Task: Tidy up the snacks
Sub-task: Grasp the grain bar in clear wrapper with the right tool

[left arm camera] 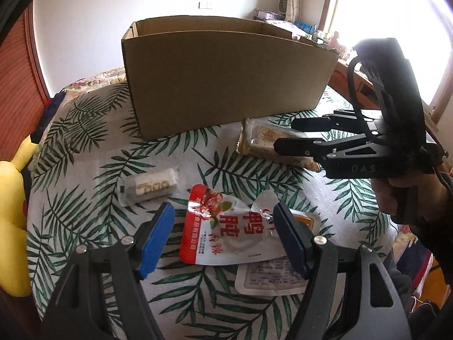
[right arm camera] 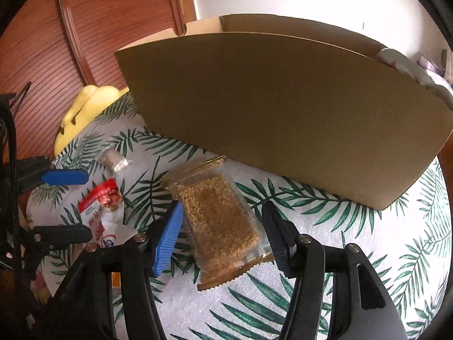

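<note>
An open cardboard box (left arm camera: 226,76) stands at the back of the leaf-print table; it also fills the right wrist view (right arm camera: 283,107). My left gripper (left arm camera: 223,240) is open, its blue pads on either side of a red-and-white snack pouch (left arm camera: 226,226) lying flat. A clear packet of small rolls (left arm camera: 150,187) lies to its left. My right gripper (right arm camera: 223,235) is open, straddling a clear pack of golden grain bars (right arm camera: 220,221). That pack shows in the left wrist view (left arm camera: 263,138), under the right gripper (left arm camera: 286,136).
A white packet with printed text (left arm camera: 271,277) lies under the pouch's right edge. A yellow plush toy (left arm camera: 11,221) sits at the table's left edge. A wooden slatted door (right arm camera: 70,42) stands behind. A bright window (left arm camera: 396,28) is at the right.
</note>
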Available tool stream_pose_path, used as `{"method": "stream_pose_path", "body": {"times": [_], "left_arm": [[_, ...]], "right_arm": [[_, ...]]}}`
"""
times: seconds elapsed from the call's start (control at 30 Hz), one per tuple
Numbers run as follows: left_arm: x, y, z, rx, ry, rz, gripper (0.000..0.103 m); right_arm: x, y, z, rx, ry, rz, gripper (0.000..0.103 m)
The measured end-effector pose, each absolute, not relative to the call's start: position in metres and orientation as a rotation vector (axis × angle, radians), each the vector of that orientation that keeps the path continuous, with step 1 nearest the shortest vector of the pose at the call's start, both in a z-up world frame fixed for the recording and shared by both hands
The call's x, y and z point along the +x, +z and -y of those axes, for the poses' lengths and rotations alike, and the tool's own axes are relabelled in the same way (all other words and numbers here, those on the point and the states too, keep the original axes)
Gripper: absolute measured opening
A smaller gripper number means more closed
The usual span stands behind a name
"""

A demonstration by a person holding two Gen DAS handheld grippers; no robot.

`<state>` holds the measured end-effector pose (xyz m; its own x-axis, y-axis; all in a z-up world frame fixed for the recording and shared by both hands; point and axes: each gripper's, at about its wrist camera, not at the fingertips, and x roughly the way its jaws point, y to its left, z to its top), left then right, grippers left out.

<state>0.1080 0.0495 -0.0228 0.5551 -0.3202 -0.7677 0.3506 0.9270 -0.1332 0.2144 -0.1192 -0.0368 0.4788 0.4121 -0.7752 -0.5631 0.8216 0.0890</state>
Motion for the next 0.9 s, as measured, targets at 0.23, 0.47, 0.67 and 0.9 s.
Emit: {"method": "stream_pose_path", "body": {"times": [0.23, 0.47, 0.67, 0.9], "left_arm": [[0.108, -0.021, -0.046, 0.028, -0.409, -0.899, 0.072], [0.11, -0.026, -0.041, 0.034, -0.421, -0.903, 0.072], [0.112, -0.032, -0.037, 0.043, -0.431, -0.909, 0.072], [0.116, -0.041, -0.03, 0.07, -0.41, -0.944, 0.073]], "right_arm": [[0.215, -0.05, 0.11, -0.251, 0.601, -0.945, 0.066], [0.202, -0.051, 0.114, -0.29, 0.61, -0.901, 0.052], [0.178, -0.05, 0.131, -0.314, 0.605, -0.883, 0.051], [0.162, -0.051, 0.14, -0.325, 0.58, -0.86, 0.052]]}}
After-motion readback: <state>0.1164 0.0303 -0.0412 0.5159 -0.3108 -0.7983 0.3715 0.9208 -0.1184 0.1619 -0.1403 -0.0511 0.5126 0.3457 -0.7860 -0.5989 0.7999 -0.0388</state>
